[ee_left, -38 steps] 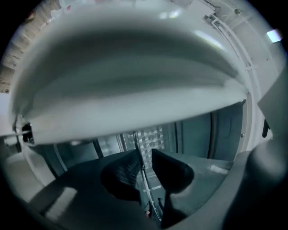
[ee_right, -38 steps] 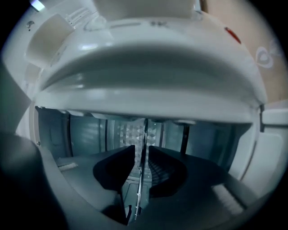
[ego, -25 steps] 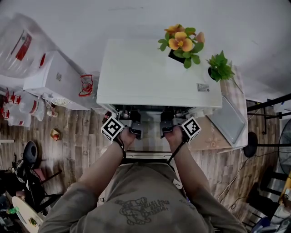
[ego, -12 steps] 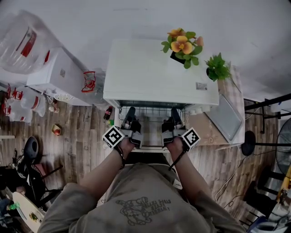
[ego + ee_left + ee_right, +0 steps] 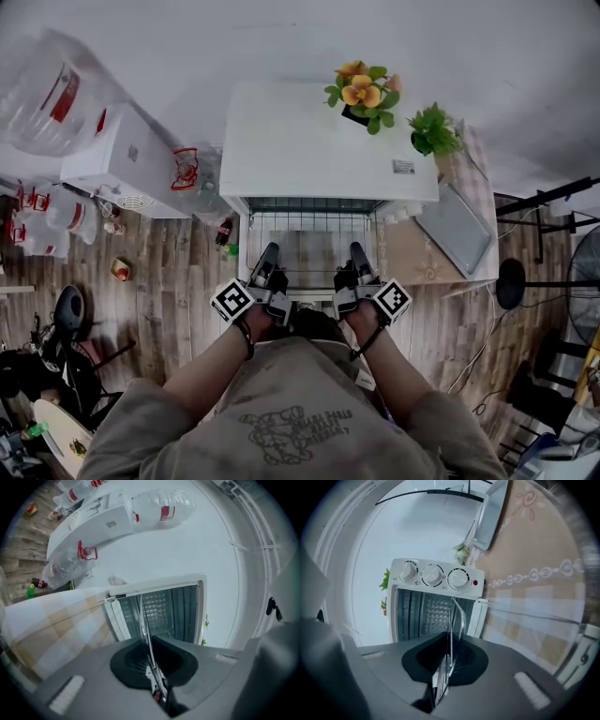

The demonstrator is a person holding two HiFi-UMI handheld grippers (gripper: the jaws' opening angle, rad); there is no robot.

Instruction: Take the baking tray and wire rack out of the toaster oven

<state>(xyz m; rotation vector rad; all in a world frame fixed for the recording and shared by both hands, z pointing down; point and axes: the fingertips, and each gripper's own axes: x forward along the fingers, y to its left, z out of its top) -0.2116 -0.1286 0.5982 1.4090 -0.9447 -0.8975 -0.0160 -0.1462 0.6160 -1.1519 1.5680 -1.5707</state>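
The wire rack (image 5: 309, 234), a thin metal grid, is jutting out of the white toaster oven (image 5: 319, 141) toward 6 o'clock. The left gripper (image 5: 271, 253) and right gripper (image 5: 357, 251) are clamping its front edge at 7 and 5 o'clock, fingers pressing shut on the wire. Three round knobs (image 5: 432, 575) are showing, their markings too small to read.

Grey-olive T-shirt (image 5: 291, 412) with dark print, lower centre. Left gripper (image 5: 270, 255) and right gripper (image 5: 357, 253): grey bodies, black jaws, black-and-white marker cube (image 5: 232, 300) each.
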